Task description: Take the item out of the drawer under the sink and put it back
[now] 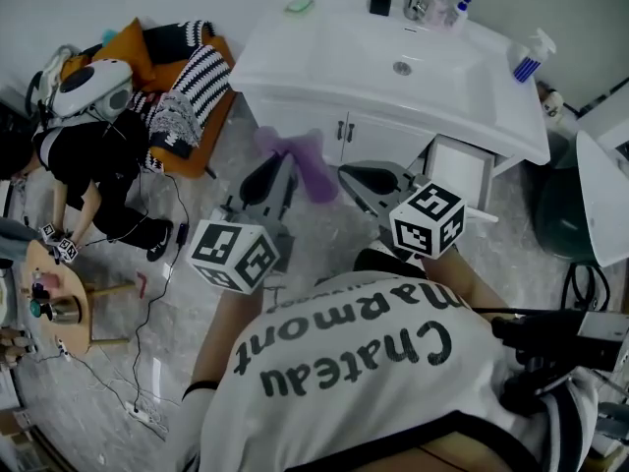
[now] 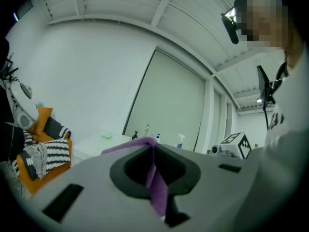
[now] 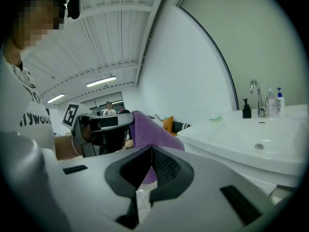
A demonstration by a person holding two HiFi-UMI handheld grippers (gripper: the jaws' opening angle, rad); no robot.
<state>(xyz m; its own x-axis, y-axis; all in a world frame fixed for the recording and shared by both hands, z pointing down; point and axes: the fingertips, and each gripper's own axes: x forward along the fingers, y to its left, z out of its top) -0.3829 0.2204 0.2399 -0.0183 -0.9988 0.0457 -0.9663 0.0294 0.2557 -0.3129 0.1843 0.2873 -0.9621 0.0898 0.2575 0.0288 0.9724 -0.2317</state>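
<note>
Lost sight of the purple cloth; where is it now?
Head view, centre: the purple cloth hangs pinched between the left tool and right tool, before the sink cabinet.

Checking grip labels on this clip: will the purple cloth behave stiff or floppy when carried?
Probably floppy: the purple cloth droops in folds between the left tongs and right tongs. Likely light, since thin pinches at its edges seem enough to carry it. Hardly apt to roll or break.

Purple cloth [image 1: 295, 157] smeared by motion blur in the head view, drawer [image 1: 460, 170] inside hidden, round table [image 1: 77, 337] cut by left edge
</note>
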